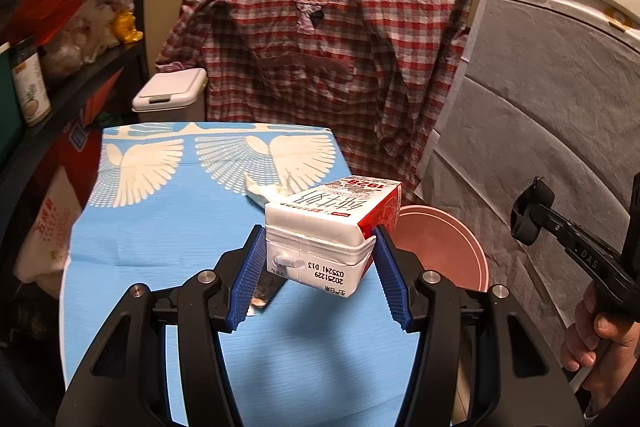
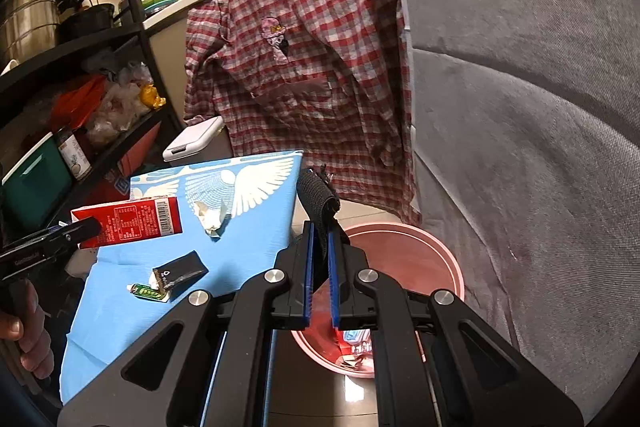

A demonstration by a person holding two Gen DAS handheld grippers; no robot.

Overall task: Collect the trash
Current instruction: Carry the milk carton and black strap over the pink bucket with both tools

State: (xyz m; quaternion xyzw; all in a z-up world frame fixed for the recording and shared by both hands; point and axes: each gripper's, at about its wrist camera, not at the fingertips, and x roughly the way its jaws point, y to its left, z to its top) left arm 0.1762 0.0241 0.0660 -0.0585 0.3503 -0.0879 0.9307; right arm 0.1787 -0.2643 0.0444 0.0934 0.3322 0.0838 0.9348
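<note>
Glossy paper carton (image 1: 334, 223), plastic basin (image 1: 448, 247)

At frame centre, the right tool (image 2: 319, 247) pinches a black woven strap (image 2: 318, 197) above a round pink plastic basin (image 2: 436, 251), possibly holding red wrappers.

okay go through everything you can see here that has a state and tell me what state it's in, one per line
Left gripper: shut on the milk carton.
Milk carton: lifted off the table, lying sideways.
Right gripper: shut on a black strap.
Black strap: pinched, sticking up.
Pink basin: on the floor, red wrapper inside.
Crumpled tissue: on the blue tablecloth.
Black wrapper: torn open, on the cloth.
White bin: lid closed.
Plaid shirt: hanging over the counter edge.
</note>
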